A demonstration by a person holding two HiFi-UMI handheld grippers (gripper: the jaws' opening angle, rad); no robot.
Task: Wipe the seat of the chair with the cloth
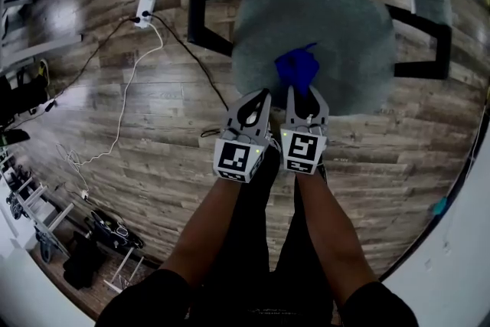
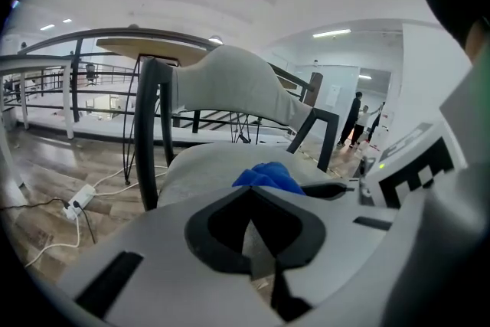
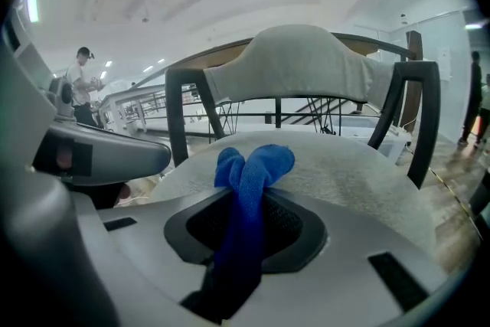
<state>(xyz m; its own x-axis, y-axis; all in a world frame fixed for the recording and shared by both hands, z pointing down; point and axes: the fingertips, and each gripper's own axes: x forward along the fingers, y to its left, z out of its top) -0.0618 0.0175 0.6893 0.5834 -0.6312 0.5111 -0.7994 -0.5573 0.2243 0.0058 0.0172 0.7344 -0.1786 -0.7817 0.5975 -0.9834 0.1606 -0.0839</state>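
Note:
A chair with a round grey padded seat (image 1: 344,34) and black arms stands just ahead of me. A blue cloth (image 1: 298,67) rests bunched on the seat's near part. My right gripper (image 1: 303,93) is shut on it; in the right gripper view the cloth (image 3: 253,165) runs up between the jaws and folds over onto the seat (image 3: 360,172). My left gripper (image 1: 258,97) hovers close beside it at the seat's near left edge, shut with nothing in it. In the left gripper view (image 2: 251,194) the cloth (image 2: 269,177) lies just beyond the jaws, to the right.
The chair's grey backrest (image 3: 306,69) and black arm frames (image 1: 203,15) enclose the seat. A white power strip (image 1: 145,4) and cables (image 1: 126,96) lie on the wood floor to the left. Folded stands (image 1: 99,233) lie at lower left. People (image 2: 358,115) stand far off.

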